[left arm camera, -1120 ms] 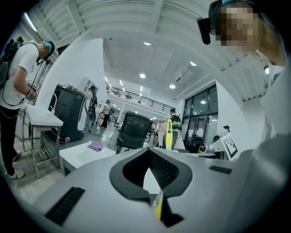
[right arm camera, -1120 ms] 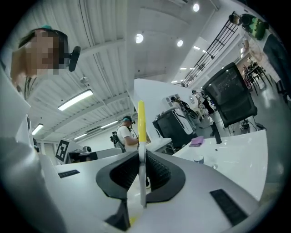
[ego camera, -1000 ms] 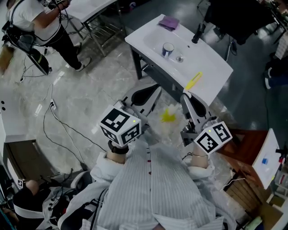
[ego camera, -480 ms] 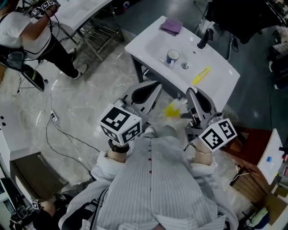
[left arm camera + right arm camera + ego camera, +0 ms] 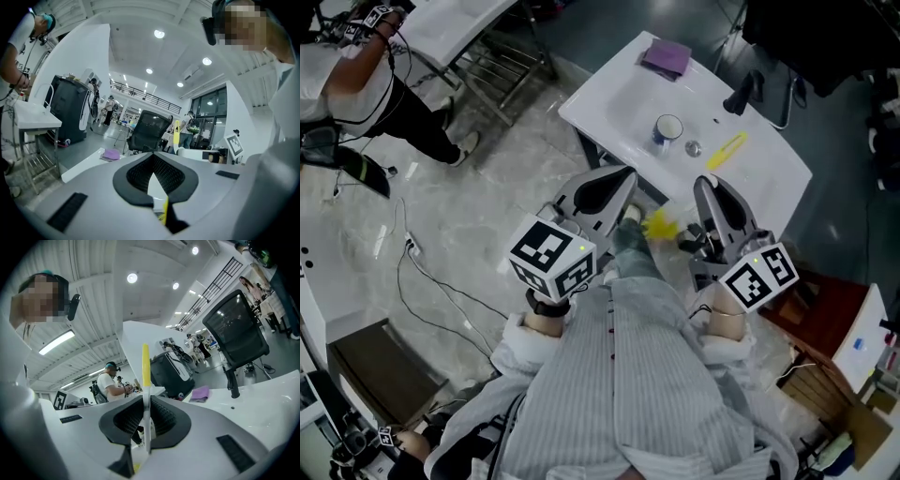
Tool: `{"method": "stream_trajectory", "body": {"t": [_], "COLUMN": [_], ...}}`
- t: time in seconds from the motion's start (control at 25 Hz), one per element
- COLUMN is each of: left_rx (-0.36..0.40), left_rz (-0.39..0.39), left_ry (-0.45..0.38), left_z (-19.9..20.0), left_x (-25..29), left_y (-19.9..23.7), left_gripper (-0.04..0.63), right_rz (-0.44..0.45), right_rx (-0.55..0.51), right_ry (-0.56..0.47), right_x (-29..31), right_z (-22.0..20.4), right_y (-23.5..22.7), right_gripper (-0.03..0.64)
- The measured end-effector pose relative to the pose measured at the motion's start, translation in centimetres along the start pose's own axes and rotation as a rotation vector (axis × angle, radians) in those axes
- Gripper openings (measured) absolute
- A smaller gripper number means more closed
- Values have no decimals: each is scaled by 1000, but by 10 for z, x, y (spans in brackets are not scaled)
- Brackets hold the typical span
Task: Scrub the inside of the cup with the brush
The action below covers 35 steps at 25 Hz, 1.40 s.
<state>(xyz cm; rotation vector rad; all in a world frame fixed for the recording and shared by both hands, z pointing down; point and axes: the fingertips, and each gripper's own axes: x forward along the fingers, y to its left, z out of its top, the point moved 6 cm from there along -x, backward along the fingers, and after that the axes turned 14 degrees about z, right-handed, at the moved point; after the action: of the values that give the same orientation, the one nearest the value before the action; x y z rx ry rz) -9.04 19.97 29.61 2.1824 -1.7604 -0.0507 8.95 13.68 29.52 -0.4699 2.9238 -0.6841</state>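
Over the last second the counter (image 5: 609, 89) has slid down the head view towards the grippers, and a shoe (image 5: 630, 214) now shows between them, so the person is walking up to it. The cup (image 5: 667, 129) stands upright on the counter just beside the drain (image 5: 694, 147), untouched and apart from both tools. A long yellow thing (image 5: 727, 150) lies near the drain; I cannot tell what it is.

The left hand-held gripper (image 5: 625, 180) stays clenched on nothing. The right hand-held gripper (image 5: 706, 187) is clamped on a thin white stick (image 5: 146, 364) with a yellow end, which I take for the brush's handle. A yellow tuft (image 5: 658, 225) between the grippers may be its head.

This looks like the approach, with scrubbing not yet begun. The left jaws would have to part to steady the cup.
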Motion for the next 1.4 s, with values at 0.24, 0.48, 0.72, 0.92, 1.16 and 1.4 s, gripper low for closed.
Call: {"method": "stream_trajectory", "body": {"t": [0.24,0.48,0.72,0.92,1.16,1.4], "left_rx": [18,48,69,82,94,123], "left_rz": [-9,-58,-113,-146,-198,-252], "left_ry": [-1,9,30,75,107,158], "left_z": [31,61,71,69,71,64], "left_x": [59,132,187,217,236,255], "left_y": [26,46,50,49,54,56], "left_gripper": [9,8,9,9,9,9], "right_rz": [-11,-41,-81,-129,-199,-258], "right_rx": [3,-8,-15,-1,3,8], "right_ry": [-13,-35,-52,-79,-108,-128], "right_x": [38,69,78,73,68,64], "right_z": [33,69,93,101,104,106], "right_y": [-47,-100,-142,-162,-167,-171], "right_gripper": [63,63,63,63,63,63]}}
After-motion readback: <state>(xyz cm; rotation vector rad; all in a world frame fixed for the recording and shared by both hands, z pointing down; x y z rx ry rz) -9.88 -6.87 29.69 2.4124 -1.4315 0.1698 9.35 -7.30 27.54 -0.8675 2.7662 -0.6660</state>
